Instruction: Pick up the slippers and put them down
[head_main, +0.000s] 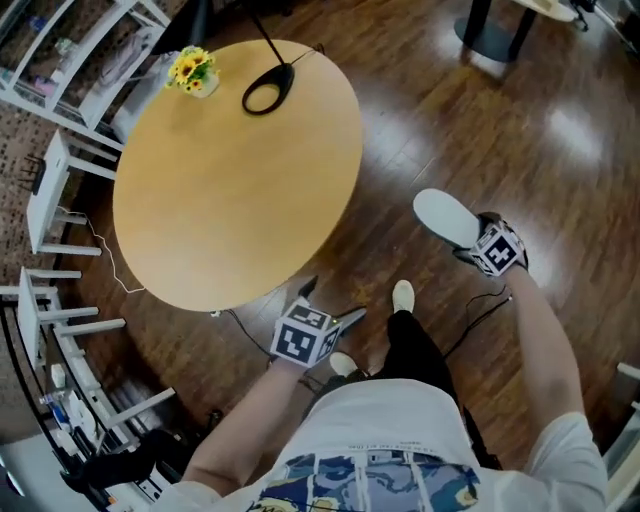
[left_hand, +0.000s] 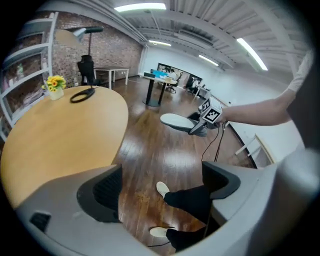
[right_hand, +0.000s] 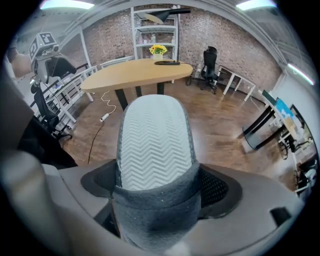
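Note:
One slipper (head_main: 445, 215) with a pale chevron-patterned face and a grey felt band hangs in the air over the wooden floor. My right gripper (head_main: 470, 245) is shut on its grey end. In the right gripper view the slipper (right_hand: 155, 145) fills the space between the jaws of the right gripper (right_hand: 157, 192) and points away toward the table. The left gripper view shows the same slipper (left_hand: 175, 120) held level at the right gripper (left_hand: 200, 127). My left gripper (head_main: 328, 303) is open and empty by the table's near edge, with only floor and the person's feet between its fingers (left_hand: 107, 192). No second slipper is in view.
A round wooden table (head_main: 240, 170) carries a pot of yellow flowers (head_main: 192, 70) and a black loop-shaped object (head_main: 268, 92). White shelving (head_main: 50, 200) stands at the left. The person's feet (head_main: 402, 296) are on the floor below me, with cables nearby. A dark table base (head_main: 490, 35) stands far right.

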